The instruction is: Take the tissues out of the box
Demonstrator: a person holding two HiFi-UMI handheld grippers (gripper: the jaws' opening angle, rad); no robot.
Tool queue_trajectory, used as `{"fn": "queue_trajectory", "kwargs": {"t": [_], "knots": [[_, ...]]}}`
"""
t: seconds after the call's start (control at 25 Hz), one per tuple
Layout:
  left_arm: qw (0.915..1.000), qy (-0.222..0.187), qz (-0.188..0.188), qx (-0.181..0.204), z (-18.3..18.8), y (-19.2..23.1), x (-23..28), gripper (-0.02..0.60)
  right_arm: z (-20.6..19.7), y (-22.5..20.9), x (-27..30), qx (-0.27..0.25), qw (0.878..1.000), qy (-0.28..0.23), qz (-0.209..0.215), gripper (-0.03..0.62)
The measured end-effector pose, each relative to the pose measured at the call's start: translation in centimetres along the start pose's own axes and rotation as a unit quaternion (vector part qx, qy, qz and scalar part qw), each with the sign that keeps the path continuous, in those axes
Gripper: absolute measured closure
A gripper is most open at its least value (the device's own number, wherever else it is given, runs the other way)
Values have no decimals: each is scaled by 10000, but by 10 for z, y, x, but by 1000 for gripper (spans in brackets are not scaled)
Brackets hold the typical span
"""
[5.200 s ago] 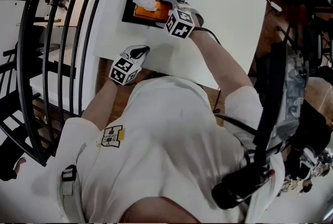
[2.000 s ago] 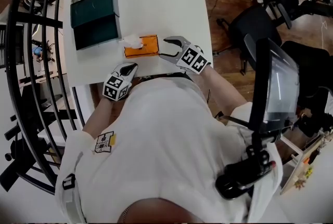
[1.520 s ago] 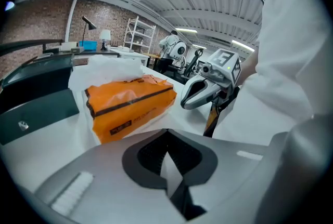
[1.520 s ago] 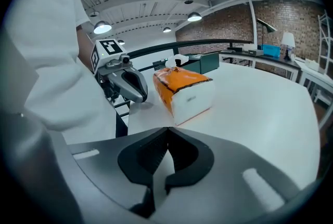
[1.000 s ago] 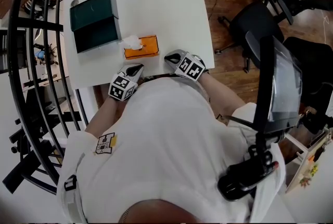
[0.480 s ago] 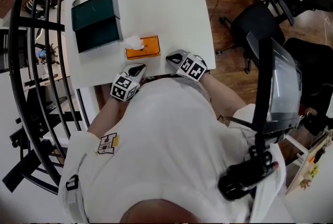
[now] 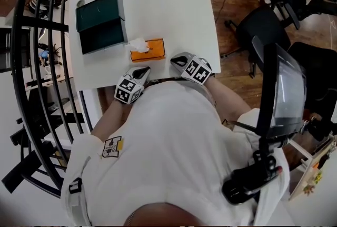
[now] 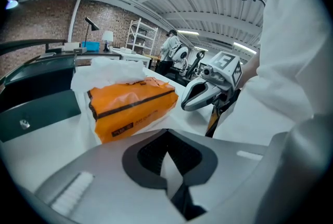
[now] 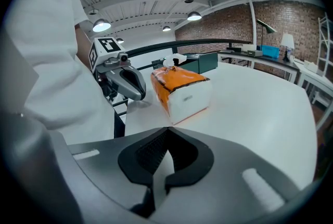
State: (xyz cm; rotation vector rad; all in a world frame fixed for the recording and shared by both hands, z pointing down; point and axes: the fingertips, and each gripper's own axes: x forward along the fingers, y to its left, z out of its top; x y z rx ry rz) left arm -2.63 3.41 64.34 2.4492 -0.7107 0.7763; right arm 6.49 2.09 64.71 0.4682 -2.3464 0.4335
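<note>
An orange tissue pack (image 7: 148, 50) lies on the white table (image 7: 174, 5), with a white tissue (image 7: 138, 43) sticking out of its left end. It lies just outside the dark green box (image 7: 100, 23) at the back left. My left gripper (image 7: 142, 69) rests at the table's near edge, shut and empty, a little short of the pack (image 8: 132, 108). My right gripper (image 7: 177, 58) sits to the pack's right, also shut and empty. In the right gripper view the pack (image 9: 182, 90) stands ahead, with the left gripper (image 9: 125, 80) beside it.
The green box (image 8: 36, 98) has its lid raised behind the pack. A black railing (image 7: 37, 62) runs along the table's left side. Office chairs (image 7: 263, 26) stand on the wooden floor to the right.
The right gripper carried the pack out of the green box onto the table, let go, shut and drew back to the near edge. Over the last second both grippers hardly moved.
</note>
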Motion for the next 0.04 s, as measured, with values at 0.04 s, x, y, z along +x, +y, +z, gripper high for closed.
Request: {"fn": "queue_trajectory", "kwargs": {"t": [0.04], "knots": [[10000, -14, 5, -15, 0, -1, 0, 581, -1, 0, -1, 1, 10000, 4, 0, 594]]}}
